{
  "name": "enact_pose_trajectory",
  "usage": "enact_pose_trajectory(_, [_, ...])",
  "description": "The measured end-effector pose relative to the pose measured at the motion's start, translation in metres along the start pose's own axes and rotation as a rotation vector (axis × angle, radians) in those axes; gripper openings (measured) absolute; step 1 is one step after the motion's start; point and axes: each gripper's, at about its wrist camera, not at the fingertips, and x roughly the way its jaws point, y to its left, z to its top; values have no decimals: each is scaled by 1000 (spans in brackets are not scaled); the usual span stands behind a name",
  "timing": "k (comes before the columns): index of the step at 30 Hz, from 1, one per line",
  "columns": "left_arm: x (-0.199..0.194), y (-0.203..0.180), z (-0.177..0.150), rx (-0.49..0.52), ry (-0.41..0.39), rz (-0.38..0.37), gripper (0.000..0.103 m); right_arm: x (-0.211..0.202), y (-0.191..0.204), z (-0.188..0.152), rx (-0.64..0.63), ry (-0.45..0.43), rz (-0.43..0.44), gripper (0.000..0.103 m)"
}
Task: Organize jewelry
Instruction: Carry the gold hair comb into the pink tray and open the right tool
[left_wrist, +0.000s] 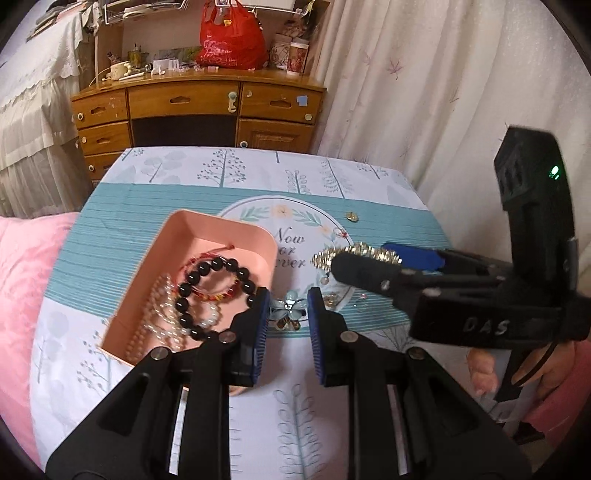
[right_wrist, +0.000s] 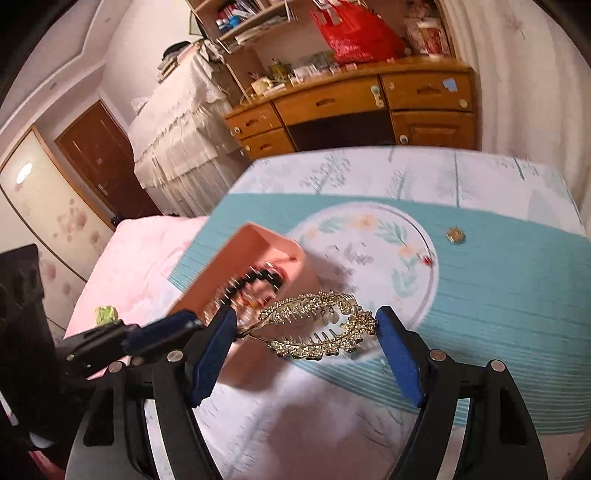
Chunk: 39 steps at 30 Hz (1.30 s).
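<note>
In the left wrist view my left gripper (left_wrist: 288, 297) is shut on a pale blue flower clip (left_wrist: 290, 308), held just above the tablecloth. Beside it on the left stands the pink box (left_wrist: 225, 230), holding a black bead bracelet (left_wrist: 216, 286), pearl strands (left_wrist: 162, 317) and a red string bracelet. In the right wrist view a gold tiara comb (right_wrist: 317, 328) spans the wide gap between the blue pads, and my right gripper (right_wrist: 306, 313) is shut on it, above the table and near the blurred pink box (right_wrist: 258, 243). That comb (left_wrist: 354, 254) also shows at the right gripper's tips.
A small gold piece (left_wrist: 351, 216) (right_wrist: 455, 235) and a tiny red piece (left_wrist: 341, 232) lie on the patterned tablecloth (left_wrist: 184, 173). More small bits (left_wrist: 332, 299) lie near the flower clip. Pink bedding (left_wrist: 22, 277) lies left, a curtain right, a wooden desk (left_wrist: 192, 99) behind. A hand (left_wrist: 484, 373) holds the right gripper.
</note>
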Motion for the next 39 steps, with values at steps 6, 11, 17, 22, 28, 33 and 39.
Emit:
enact_pose_trajectory(6, [-11,26,4,14,12,-20,18,-8,39,16,-9,-61,18,77])
enact_pose_trajectory(11, [-14,50,5,37,23,-22,18,-5,68,26,1,-90,36,77])
enact_pose_trajectory(17, [-8,83,6,52,54,-17,18,11,93,30,33,-99,45,77])
enact_pose_trajectory(22, [8,104,0,35,141,15,39,38,95,28,134,-38,69,90])
enact_pose_trajectory(28, [7,110,-5,21,156,-5,59,43,95,23,157,-28,43,90])
enact_pose_trajectory(33, [5,96,-3,43,163,1,60,32,86,21,169,-39,20,90])
enact_pose_trajectory(39, [-4,57,-24,97,193,-101,60,19,62,1,253,-47,-17,90])
